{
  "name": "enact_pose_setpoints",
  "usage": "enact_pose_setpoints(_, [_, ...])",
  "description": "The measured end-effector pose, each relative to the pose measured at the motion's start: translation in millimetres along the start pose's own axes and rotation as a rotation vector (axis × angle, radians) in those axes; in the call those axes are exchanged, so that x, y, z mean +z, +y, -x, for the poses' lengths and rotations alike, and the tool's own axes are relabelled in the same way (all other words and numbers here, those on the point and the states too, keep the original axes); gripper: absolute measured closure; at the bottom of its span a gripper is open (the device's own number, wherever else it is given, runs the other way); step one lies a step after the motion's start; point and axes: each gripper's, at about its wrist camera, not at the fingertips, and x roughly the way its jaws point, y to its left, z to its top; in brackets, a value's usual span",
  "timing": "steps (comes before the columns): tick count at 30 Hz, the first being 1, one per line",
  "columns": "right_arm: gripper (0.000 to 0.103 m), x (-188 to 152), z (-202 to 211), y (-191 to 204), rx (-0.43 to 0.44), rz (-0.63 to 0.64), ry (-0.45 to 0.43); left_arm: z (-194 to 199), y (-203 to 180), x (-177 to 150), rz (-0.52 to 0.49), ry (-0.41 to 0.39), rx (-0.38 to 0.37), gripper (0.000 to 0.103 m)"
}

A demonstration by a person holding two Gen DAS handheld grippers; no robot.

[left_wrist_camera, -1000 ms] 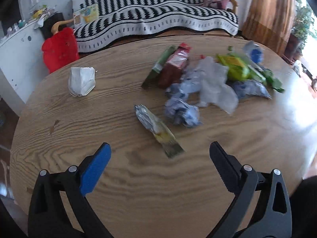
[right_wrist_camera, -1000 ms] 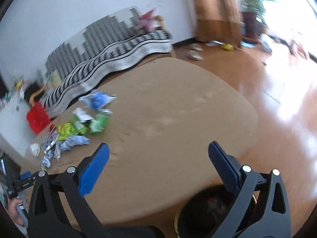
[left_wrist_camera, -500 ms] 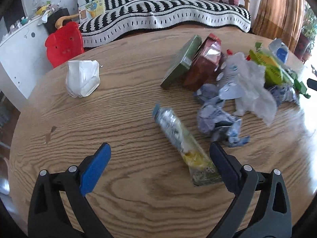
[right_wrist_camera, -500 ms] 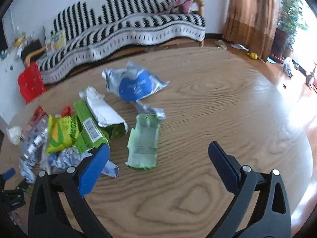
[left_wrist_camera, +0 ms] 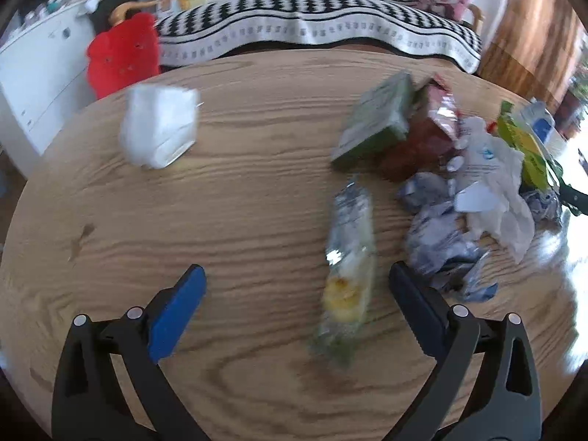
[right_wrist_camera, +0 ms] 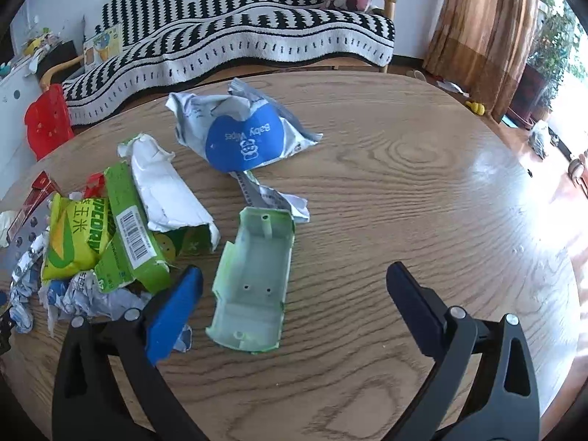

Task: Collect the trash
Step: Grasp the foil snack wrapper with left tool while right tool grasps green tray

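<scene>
Trash lies scattered on a round wooden table [left_wrist_camera: 239,191]. My left gripper [left_wrist_camera: 297,286] is open, low over the table, with a long silver-and-yellow wrapper [left_wrist_camera: 347,264] lying between its fingers. A crumpled blue-white wrapper [left_wrist_camera: 437,242] sits just right of it. My right gripper [right_wrist_camera: 294,283] is open, with a pale green plastic tray [right_wrist_camera: 253,283] lying between its fingers, nearer the left one. A blue-and-silver baby wipes pack [right_wrist_camera: 239,132] and green cartons [right_wrist_camera: 128,220] lie beyond.
A white crumpled tissue [left_wrist_camera: 158,128] lies at the table's far left. A green box [left_wrist_camera: 375,121] and a red pack [left_wrist_camera: 426,132] lie in the pile. A striped sofa [right_wrist_camera: 239,33] and a red object [left_wrist_camera: 121,58] stand behind the table.
My left gripper has come closer to the silver-and-yellow wrapper, which now lies between its fingers. My right gripper swung from the table edge and a bin to the green tray.
</scene>
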Motion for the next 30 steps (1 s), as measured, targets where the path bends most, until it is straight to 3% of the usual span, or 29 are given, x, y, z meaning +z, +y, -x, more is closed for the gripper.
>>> enact_pose_setpoints(1, [0.008,-0.9,0.0,0.5,0.006,0.008,0.0,-0.7,-2.3,-0.5,-0.004,-0.005,-0.002,0.007])
enact_pose_setpoints(3, [0.037,-1.7,-2.9,1.4,0.016,0.02,0.011,-0.5,-5.3,0.6,-0.009,-0.031,-0.005,0.017])
enact_pose_setpoints(4, [0.041,-2.6,-3.5,2.8,0.022,0.021,0.011,1.5,-6.4,1.4,-0.016,-0.049,-0.007,0.035])
enact_pose_setpoints(5, [0.059,-3.6,-2.2,4.1,0.021,0.027,0.002,3.9,-7.8,1.6,-0.022,-0.061,-0.007,0.06])
enact_pose_setpoints(6, [0.07,-3.5,-0.7,4.8,0.032,0.033,-0.008,5.4,-8.3,1.5,-0.027,-0.068,0.006,0.078])
enact_pose_setpoints(7, [0.07,-4.2,0.5,5.1,0.032,0.031,-0.01,6.7,-9.0,1.1,-0.025,-0.069,0.02,0.09])
enact_pose_setpoints(12, [0.07,-7.6,12.8,5.5,0.071,0.017,-0.036,16.2,-7.9,-3.4,0.014,-0.079,-0.029,0.093])
enact_pose_setpoints(30, [0.07,-21.9,51.0,13.1,0.272,-0.053,-0.044,42.7,-14.3,-8.1,0.026,-0.109,-0.08,0.093])
